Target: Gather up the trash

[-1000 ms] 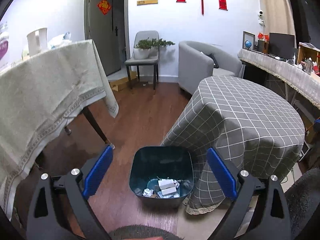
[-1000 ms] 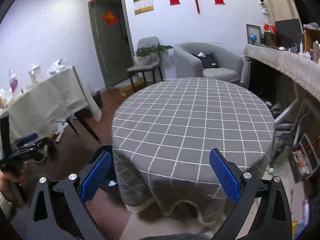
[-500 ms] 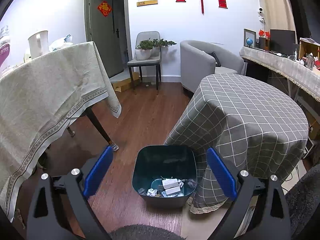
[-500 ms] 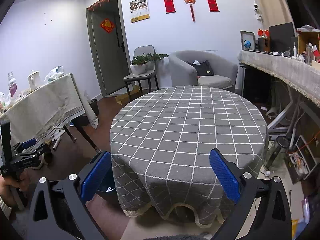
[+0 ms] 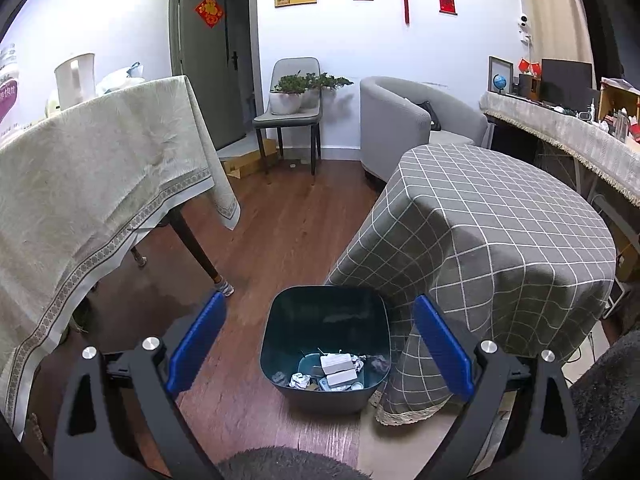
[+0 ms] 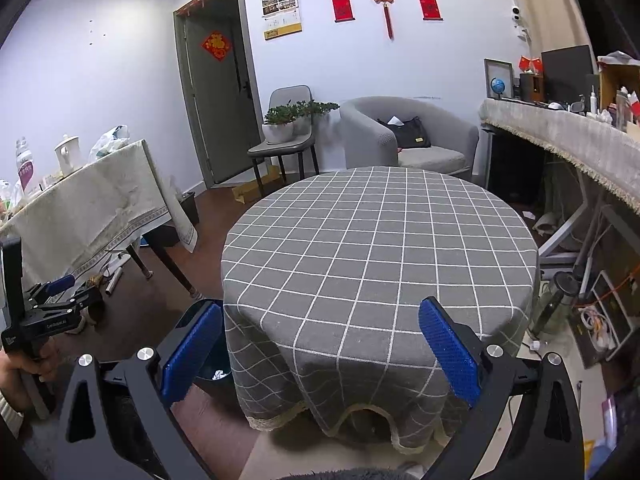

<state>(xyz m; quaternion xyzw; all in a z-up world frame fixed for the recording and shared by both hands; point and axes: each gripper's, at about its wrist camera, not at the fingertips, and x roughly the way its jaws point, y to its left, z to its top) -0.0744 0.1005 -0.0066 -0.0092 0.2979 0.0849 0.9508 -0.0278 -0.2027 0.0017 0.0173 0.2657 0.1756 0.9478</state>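
A dark teal trash bin (image 5: pixel 326 320) stands on the wood floor beside the round table. Crumpled papers and small white boxes (image 5: pixel 336 370) lie at its bottom. My left gripper (image 5: pixel 318 344) is open and empty, held above and in front of the bin. My right gripper (image 6: pixel 320 350) is open and empty, facing the round table with the grey checked cloth (image 6: pixel 380 248). A sliver of the bin (image 6: pixel 214 364) shows behind the right gripper's left finger. The left gripper also shows in the right wrist view (image 6: pixel 60 292), held in a hand.
A table with a beige cloth (image 5: pixel 92 176) stands at the left with a white kettle (image 5: pixel 76 80) on it. A grey armchair (image 6: pixel 404 140), a chair with potted plants (image 6: pixel 288 128) and a long cluttered counter (image 6: pixel 568 140) stand beyond. Cables and clutter (image 6: pixel 592 312) lie on the floor at right.
Both grippers have drawn back and risen a little, so the bin and round table look slightly farther away. Both stay open and empty.
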